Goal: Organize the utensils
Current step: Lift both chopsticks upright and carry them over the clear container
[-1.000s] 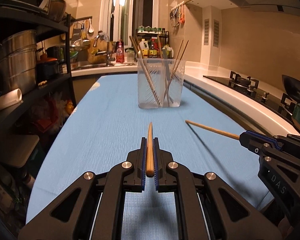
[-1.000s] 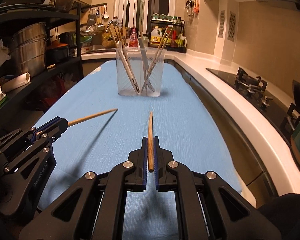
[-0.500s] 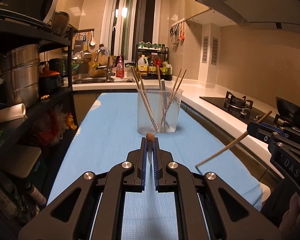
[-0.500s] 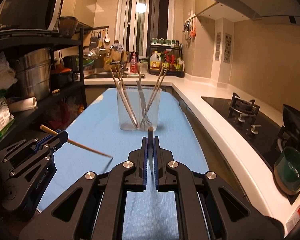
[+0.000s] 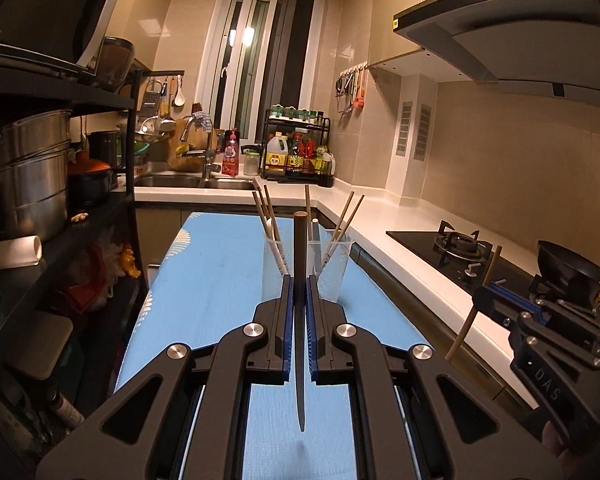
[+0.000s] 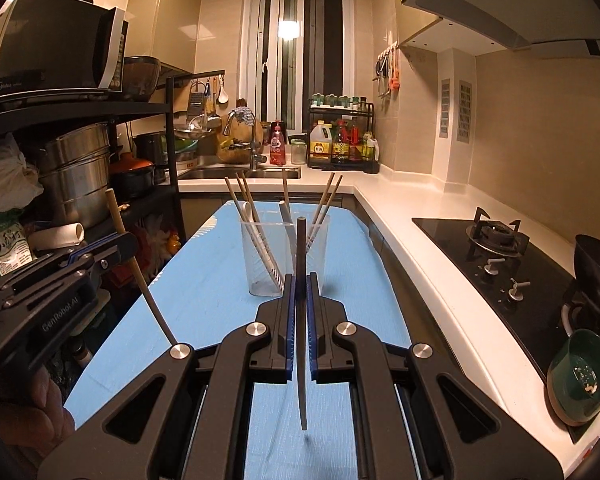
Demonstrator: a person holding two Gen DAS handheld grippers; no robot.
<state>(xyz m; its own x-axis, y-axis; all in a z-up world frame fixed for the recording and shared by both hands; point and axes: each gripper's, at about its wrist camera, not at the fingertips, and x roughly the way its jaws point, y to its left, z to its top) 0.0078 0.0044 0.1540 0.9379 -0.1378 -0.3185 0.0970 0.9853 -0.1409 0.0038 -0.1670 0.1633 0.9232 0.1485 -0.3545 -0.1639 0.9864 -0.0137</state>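
Observation:
My left gripper is shut on a wooden chopstick held upright, tip pointing down above the blue mat. My right gripper is shut on another chopstick, also upright. Each gripper shows in the other's view: the right one with its chopstick, the left one with its chopstick. A clear plastic holder stands on the mat ahead, with several chopsticks and white utensils in it.
A black shelf rack with steel pots lines the left side. A white counter with a gas hob runs along the right, with a green bowl near me. The sink and bottles are at the back.
Both grippers have risen and tilted up, turning their chopsticks from lying forward to standing upright. The holder now sits lower and nearer in both views.

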